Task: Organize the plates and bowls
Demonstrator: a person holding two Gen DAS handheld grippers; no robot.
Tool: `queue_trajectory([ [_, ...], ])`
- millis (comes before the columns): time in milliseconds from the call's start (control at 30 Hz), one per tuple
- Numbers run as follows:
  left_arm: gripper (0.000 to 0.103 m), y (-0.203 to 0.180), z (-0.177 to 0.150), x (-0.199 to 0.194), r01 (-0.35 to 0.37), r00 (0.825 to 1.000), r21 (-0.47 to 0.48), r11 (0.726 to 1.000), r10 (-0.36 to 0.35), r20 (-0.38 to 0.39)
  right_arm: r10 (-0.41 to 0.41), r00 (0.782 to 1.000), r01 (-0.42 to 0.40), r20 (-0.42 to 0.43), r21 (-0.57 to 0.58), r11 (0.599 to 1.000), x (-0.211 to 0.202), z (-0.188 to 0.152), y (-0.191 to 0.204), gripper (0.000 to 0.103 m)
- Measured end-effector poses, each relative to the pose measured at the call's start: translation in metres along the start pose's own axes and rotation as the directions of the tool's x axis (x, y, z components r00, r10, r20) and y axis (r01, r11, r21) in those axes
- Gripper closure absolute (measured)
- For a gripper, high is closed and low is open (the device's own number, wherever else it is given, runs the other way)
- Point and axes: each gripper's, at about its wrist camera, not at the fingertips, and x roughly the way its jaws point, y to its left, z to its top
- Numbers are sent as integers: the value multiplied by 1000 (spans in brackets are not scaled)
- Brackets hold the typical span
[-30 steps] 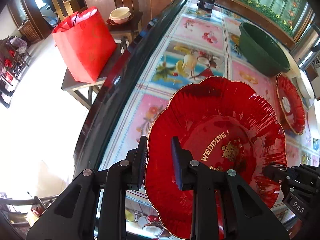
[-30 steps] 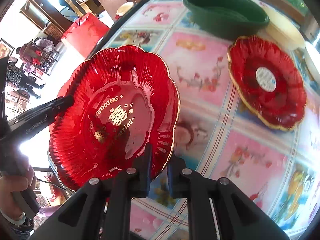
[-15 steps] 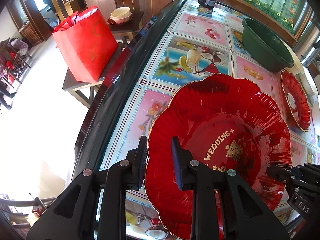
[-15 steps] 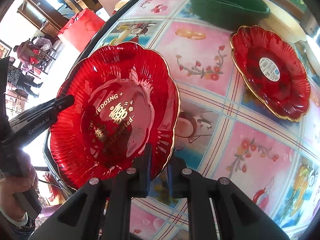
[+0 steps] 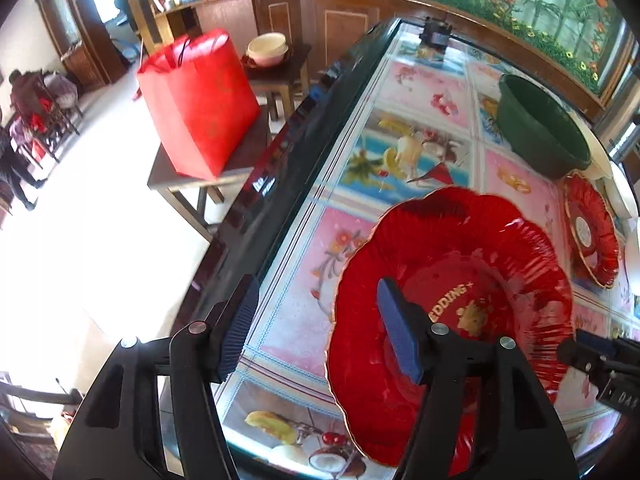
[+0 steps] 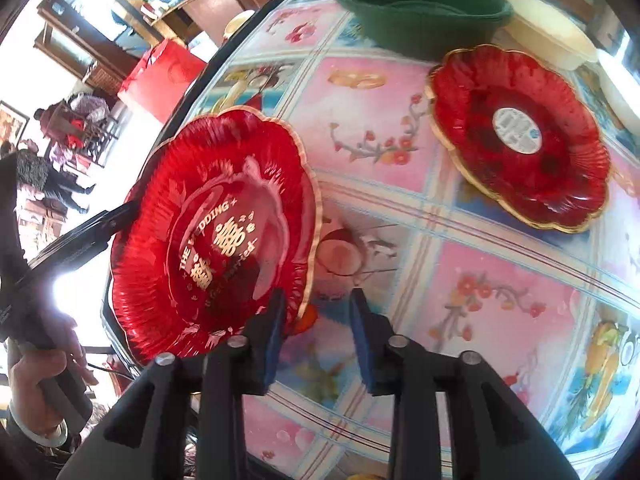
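A red scalloped plate [image 5: 472, 248] [image 6: 224, 200] with gold rim and gold wedding lettering lies on the picture-covered table [image 5: 420, 92] [image 6: 500, 280] near its dark edge. My left gripper [image 5: 316, 284] straddles the plate's left rim; its jaws are opening, and neither pad presses the rim. My right gripper [image 6: 316, 294] stands at the opposite rim, jaws also opening, rim loose between them. Each gripper shows in the other view: the right gripper [image 5: 592, 356] and the left gripper [image 6: 100, 224]. A second red plate [image 5: 592, 232] [image 6: 520, 136] with a white sticker lies further along the table.
A dark green basin [image 5: 540, 132] [image 6: 420, 8] and a cream bowl [image 6: 548, 36] stand behind the second plate. Off the table's edge, a red bag [image 5: 200, 100] sits on a low stool, with another cream bowl [image 5: 266, 48] behind it. People are at the far left.
Both grippers, which were shut on opposite rims of the wedding plate, have spread their jaws and let go. The plate has settled a little lower toward the table.
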Motion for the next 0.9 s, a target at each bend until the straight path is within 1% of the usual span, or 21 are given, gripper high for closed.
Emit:
queue_trajectory([
  [67,38,-7,3,-10,5,1000,10,1000,-6,14,10,1000,-11,17,14,1000,-9,-2,-9,60],
  [200,38,-35,11,-35,41,998,50,998,-43,46,-16,999,14,52,32,999,-28,-3,-26,59],
  [400,36,-95,26,-58,124,989,111,986,-132,66,-38,994,27,102,103,994,-62,-1,-70,59],
  [533,34,-133,32,-68,156,982,152,976,-169,79,-62,990,43,125,145,988,-81,-5,-100,57],
  [633,33,-160,36,-70,179,978,174,968,-194,73,-73,988,48,133,185,982,-91,-7,-124,57],
  [733,33,-182,39,-69,197,975,192,961,-213,67,-82,986,51,143,208,977,-100,-8,-139,57],
  [900,33,-213,42,-64,220,971,202,954,-235,53,-99,984,62,149,234,970,-108,-7,-158,54],
])
